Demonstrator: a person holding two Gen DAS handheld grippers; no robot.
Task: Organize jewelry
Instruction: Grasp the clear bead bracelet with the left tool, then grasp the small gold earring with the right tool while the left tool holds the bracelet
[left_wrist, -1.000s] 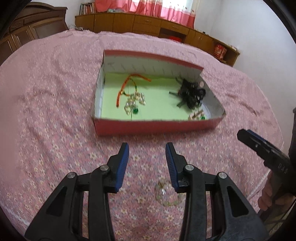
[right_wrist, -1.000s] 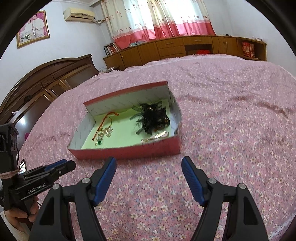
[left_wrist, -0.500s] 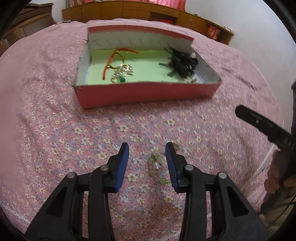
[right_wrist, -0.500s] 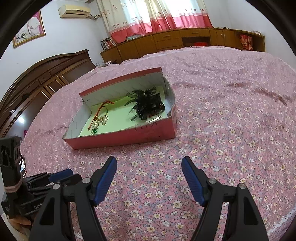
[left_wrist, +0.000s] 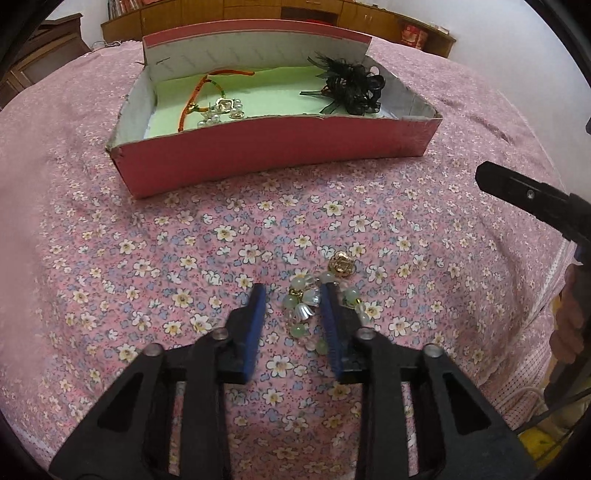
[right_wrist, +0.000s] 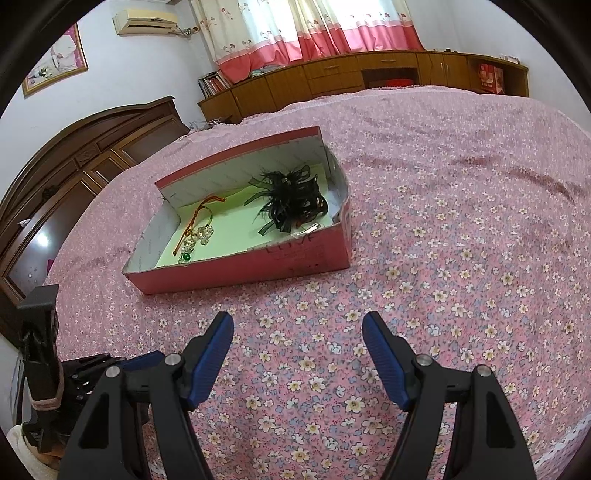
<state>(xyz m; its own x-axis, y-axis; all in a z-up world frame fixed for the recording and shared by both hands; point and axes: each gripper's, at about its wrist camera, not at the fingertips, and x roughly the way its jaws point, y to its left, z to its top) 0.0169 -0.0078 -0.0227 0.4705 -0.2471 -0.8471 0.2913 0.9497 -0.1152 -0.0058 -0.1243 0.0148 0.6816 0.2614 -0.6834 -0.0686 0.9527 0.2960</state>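
A green-bead bracelet with a gold charm (left_wrist: 308, 306) lies on the pink floral bedspread. My left gripper (left_wrist: 293, 295) is open and low over it, its blue fingers on either side of the beads; part of the bracelet is hidden behind the right finger. A red box (left_wrist: 273, 155) with a green floor stands beyond; it holds an orange cord necklace with pearls (left_wrist: 218, 107) and a black ribbon hairpiece (left_wrist: 351, 88). My right gripper (right_wrist: 297, 328) is open and empty above the bedspread, in front of the box (right_wrist: 258, 266).
The bed's edge with white trim runs along the right (left_wrist: 554, 280). The other gripper's black body shows at the right of the left wrist view (left_wrist: 532, 199) and at the lower left of the right wrist view (right_wrist: 40, 369). Wooden cabinets (right_wrist: 369, 74) line the far wall.
My left gripper has come down and forward so the bracelet now sits between its fingers. The right gripper has shifted slightly closer to the box.
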